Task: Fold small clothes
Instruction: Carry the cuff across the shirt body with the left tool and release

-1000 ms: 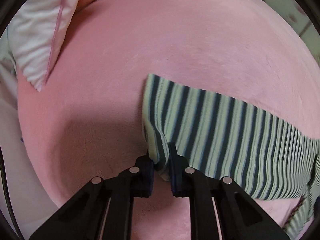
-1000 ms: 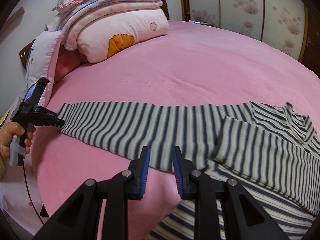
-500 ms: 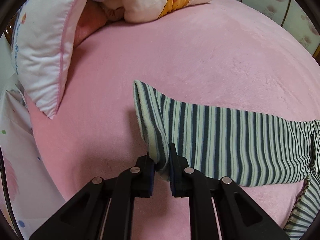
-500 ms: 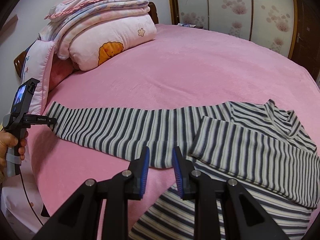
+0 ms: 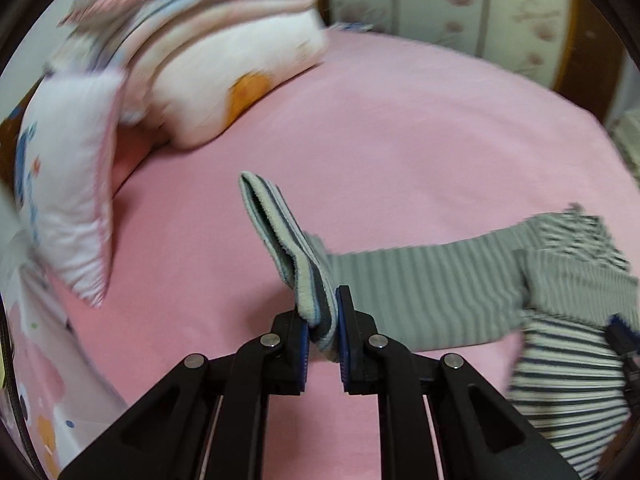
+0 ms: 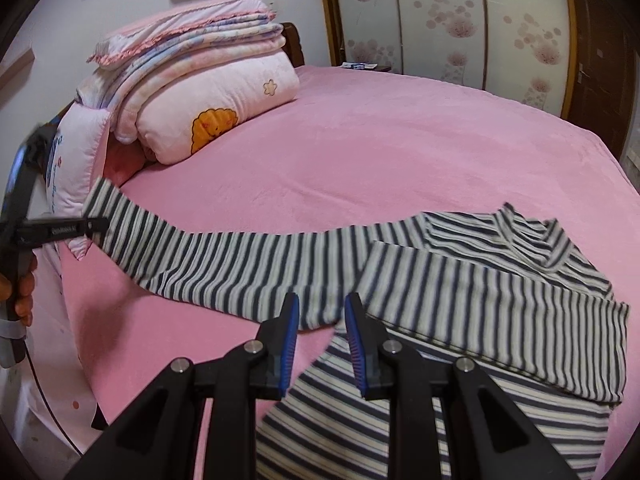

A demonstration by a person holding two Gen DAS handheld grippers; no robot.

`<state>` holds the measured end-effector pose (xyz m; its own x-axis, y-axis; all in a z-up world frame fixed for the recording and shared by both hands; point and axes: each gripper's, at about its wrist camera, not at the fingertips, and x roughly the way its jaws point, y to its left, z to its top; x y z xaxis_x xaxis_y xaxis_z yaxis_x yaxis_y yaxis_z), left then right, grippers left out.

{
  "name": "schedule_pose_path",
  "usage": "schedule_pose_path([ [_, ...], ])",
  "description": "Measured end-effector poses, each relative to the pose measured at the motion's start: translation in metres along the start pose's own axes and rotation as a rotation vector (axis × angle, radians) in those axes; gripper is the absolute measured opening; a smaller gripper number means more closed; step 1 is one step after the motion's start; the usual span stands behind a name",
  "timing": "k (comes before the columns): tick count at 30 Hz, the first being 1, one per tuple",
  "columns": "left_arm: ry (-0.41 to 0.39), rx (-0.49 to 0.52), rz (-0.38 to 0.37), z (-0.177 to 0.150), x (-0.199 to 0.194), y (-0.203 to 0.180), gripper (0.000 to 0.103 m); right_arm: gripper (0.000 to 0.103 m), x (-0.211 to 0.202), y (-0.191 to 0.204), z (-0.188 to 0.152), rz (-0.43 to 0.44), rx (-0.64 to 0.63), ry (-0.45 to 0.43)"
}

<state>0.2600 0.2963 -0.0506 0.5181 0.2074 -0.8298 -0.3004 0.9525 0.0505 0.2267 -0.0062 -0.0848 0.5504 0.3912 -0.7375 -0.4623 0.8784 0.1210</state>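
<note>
A long-sleeved shirt with dark and white stripes (image 6: 500, 292) lies flat on the pink bed (image 6: 400, 152). One sleeve (image 6: 240, 256) stretches out to the left, the other is folded across the body. My left gripper (image 5: 322, 320) is shut on the cuff (image 5: 280, 224) of the outstretched sleeve and holds it up off the bed. In the right wrist view the left gripper (image 6: 100, 226) shows at the far left, in a person's hand (image 6: 24, 292). My right gripper (image 6: 322, 312) hovers open over the sleeve's lower edge, where it meets the body, with nothing between its fingers.
A stack of folded pink quilts (image 6: 200, 80) and a white pillow (image 6: 76, 160) sit at the bed's far left corner. Flowered sliding doors (image 6: 440, 20) stand behind the bed. The bed's left edge (image 6: 80, 360) drops off below the left gripper.
My left gripper has risen with the cuff and rolled, lifting the sleeve end off the bed. The right gripper has drawn back and up a little, still open.
</note>
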Motion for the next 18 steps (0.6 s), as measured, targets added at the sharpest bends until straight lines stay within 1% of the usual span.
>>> schedule_pose_path([
  [1, -0.014, 0.016, -0.033, 0.003, -0.008, -0.019, 0.01, 0.024, -0.005, -0.009, -0.003, -0.005, 0.014, -0.004],
  [2, -0.031, 0.039, -0.079, 0.006, -0.02, -0.048, 0.01, 0.024, -0.01, -0.017, -0.006, -0.01, 0.027, -0.007],
  [4, -0.047, 0.078, -0.152, 0.007, -0.033, -0.092, 0.01, 0.024, -0.023, -0.04, -0.016, -0.029, 0.063, -0.014],
  [5, -0.056, 0.104, -0.199, 0.006, -0.042, -0.123, 0.01, 0.024, -0.028, -0.051, -0.02, -0.039, 0.08, -0.017],
  [6, -0.06, 0.119, -0.228, 0.003, -0.045, -0.139, 0.01, 0.024, -0.033, -0.061, -0.024, -0.049, 0.096, -0.019],
  [9, -0.055, 0.185, -0.356, -0.008, -0.057, -0.218, 0.01, 0.024, -0.051, -0.1, -0.044, -0.098, 0.147, -0.023],
  [10, -0.042, 0.205, -0.4, -0.016, -0.057, -0.247, 0.01, 0.024, -0.057, -0.114, -0.052, -0.12, 0.161, -0.023],
  [12, -0.012, 0.229, -0.454, -0.031, -0.05, -0.283, 0.01, 0.024, -0.066, -0.139, -0.066, -0.159, 0.188, -0.022],
  [13, 0.011, 0.244, -0.485, -0.041, -0.044, -0.31, 0.01, 0.024, -0.07, -0.15, -0.072, -0.176, 0.203, -0.021],
  [15, 0.057, 0.254, -0.524, -0.06, -0.029, -0.345, 0.011, 0.024, -0.077, -0.176, -0.087, -0.2, 0.25, -0.013],
  [17, 0.103, 0.26, -0.552, -0.075, -0.012, -0.367, 0.012, 0.024, -0.081, -0.201, -0.103, -0.22, 0.295, 0.001],
  [18, 0.14, 0.272, -0.564, -0.086, 0.0, -0.382, 0.012, 0.024, -0.082, -0.212, -0.11, -0.227, 0.315, 0.009],
])
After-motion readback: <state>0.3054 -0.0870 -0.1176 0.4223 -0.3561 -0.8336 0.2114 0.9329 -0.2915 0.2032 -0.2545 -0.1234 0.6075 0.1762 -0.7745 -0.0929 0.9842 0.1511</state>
